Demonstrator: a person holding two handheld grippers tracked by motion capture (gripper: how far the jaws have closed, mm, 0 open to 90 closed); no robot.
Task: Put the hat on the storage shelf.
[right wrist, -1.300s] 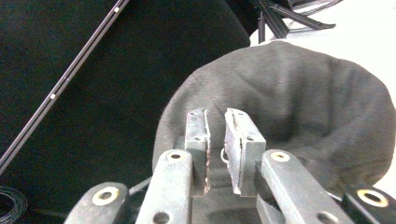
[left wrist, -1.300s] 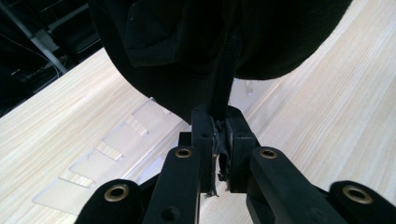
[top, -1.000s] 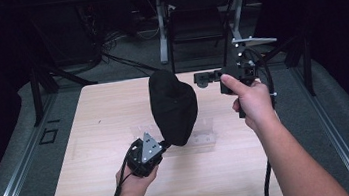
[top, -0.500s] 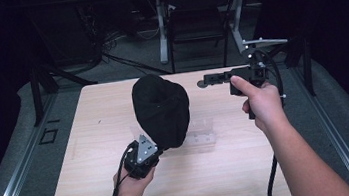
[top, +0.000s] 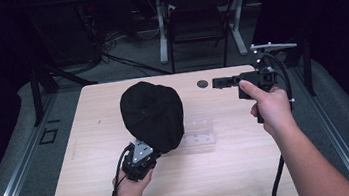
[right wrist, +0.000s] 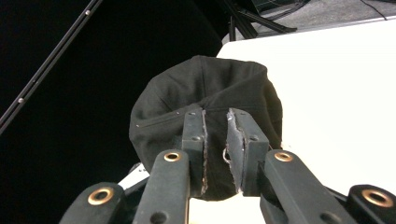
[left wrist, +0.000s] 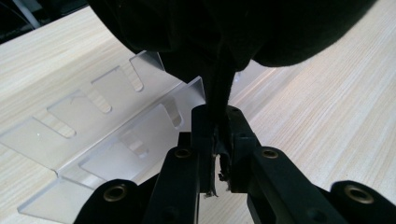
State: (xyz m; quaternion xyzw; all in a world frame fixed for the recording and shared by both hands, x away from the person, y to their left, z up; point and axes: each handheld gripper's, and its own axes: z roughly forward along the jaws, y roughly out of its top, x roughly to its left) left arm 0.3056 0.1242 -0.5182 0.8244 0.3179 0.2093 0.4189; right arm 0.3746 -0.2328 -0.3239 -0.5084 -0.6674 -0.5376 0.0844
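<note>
A black cap (top: 151,113) hangs upright over the middle of the wooden table (top: 222,177), crown up. My left gripper (top: 141,155) is below it, shut on the cap's lower edge; the left gripper view has the black fabric (left wrist: 233,28) pinched between the jaws of that gripper (left wrist: 217,116). A clear acrylic stand (top: 201,131) lies on the table just right of the cap, and close behind the jaws (left wrist: 93,135). My right gripper (top: 217,82) is held off to the right, well apart from the cap, pointing left at it. Its jaws (right wrist: 215,116) stand slightly open with nothing between them, the cap (right wrist: 210,88) beyond.
A small dark round spot (top: 202,83) sits on the table near the right gripper's tip. A chair and desk legs (top: 199,24) stand on the floor beyond the far edge. Dark rails run along both sides of the table.
The right gripper has drawn away to the right from the cap. The cap, held by the left gripper, has swung left and turned broader to the camera.
</note>
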